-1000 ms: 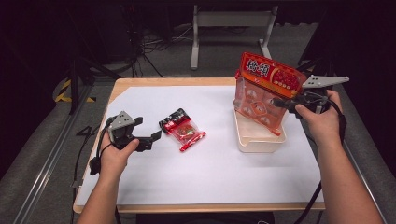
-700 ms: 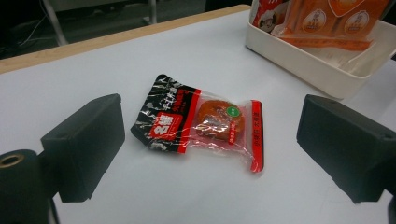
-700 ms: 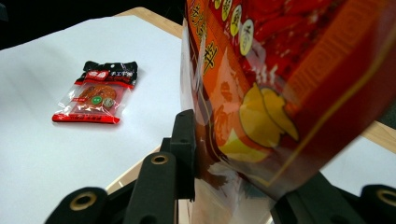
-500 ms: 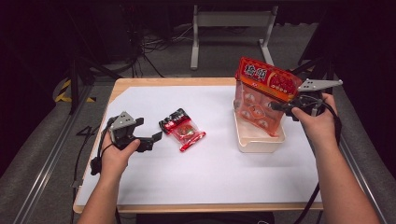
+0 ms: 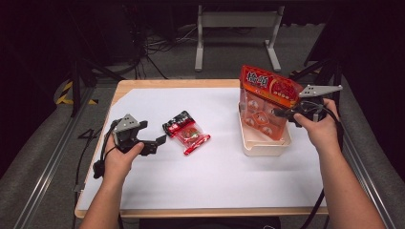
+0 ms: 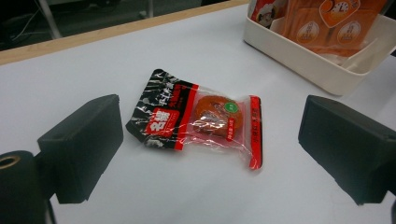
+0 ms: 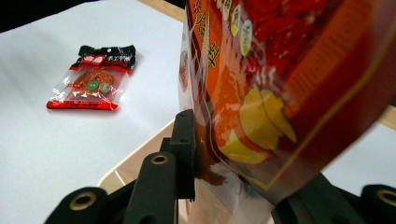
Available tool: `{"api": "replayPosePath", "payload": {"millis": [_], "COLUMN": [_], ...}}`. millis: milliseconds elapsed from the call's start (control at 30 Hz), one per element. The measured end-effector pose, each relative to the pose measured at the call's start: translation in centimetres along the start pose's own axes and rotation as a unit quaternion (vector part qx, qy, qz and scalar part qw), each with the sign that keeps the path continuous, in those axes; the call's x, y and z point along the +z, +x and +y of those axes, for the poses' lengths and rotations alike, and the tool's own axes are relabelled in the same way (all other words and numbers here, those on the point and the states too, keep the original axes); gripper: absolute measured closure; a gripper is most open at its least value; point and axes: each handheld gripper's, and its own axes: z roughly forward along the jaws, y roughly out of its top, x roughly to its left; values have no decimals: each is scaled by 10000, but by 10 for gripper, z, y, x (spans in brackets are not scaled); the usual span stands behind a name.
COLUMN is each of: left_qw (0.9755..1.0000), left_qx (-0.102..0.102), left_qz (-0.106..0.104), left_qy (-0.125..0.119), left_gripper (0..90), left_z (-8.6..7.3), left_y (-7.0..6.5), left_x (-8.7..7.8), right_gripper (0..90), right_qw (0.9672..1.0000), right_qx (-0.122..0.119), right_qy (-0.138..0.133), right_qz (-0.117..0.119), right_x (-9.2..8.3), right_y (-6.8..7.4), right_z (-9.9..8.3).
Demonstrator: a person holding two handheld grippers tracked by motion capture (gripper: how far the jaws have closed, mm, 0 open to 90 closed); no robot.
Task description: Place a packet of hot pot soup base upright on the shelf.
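A large orange-red snack bag (image 5: 264, 102) stands upright in a cream tray (image 5: 260, 145) at the table's right, and my right gripper (image 5: 285, 113) is shut on the bag's right edge. In the right gripper view the bag (image 7: 285, 88) sits pinched between the black jaws. A small red and black snack packet (image 5: 186, 131) lies flat on the white sheet left of centre. My left gripper (image 5: 160, 140) is open, just left of the packet and pointing at it. In the left gripper view the packet (image 6: 201, 120) lies ahead between the spread jaws, untouched.
The white sheet (image 5: 215, 171) covers a wooden table (image 5: 143, 85) with bare space in front and in the middle. The cream tray (image 6: 327, 65) shows at the upper right in the left gripper view. A metal stand (image 5: 236, 21) and cables lie on the floor behind.
The right gripper has lowered the big snack bag further into the cream tray and shifted it slightly left. The left gripper and small packet stay put.
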Motion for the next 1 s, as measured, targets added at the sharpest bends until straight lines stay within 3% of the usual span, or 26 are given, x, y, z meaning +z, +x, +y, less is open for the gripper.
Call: {"api": "replayPosePath", "payload": {"millis": [133, 300, 500, 667, 800, 1000], "left_qw": [10000, 9999, 9999, 9998, 9998, 9996], "left_qx": [-54, -99, -112, -162, -154, -249], "left_qz": [-16, -48, -89, -118, -101, -105], "left_qy": [6, -8, 42, 61, 85, 36], "left_gripper": [73, 73, 73, 72, 68, 56], "left_z": [-1, -2, -3, -4, -5, -7], "left_y": [0, 2, 2, 2, 4, 6], "left_x": [0, 1, 4, 6, 8, 7], "right_gripper": [705, 705, 705, 702, 690, 560], "right_qw": [9997, 9996, 9998, 9990, 9985, 9973], "right_qx": [-123, -153, -5, 423, 534, 666], "right_qy": [212, 213, 126, -6, -11, -261], "right_qz": [-81, -106, -177, -165, -85, -165], "right_x": [15, 19, 18, 17, 16, 11], "right_y": [4, 6, 1, -11, -18, -17], "right_z": [-4, -8, -19, -32, -33, -35]}}
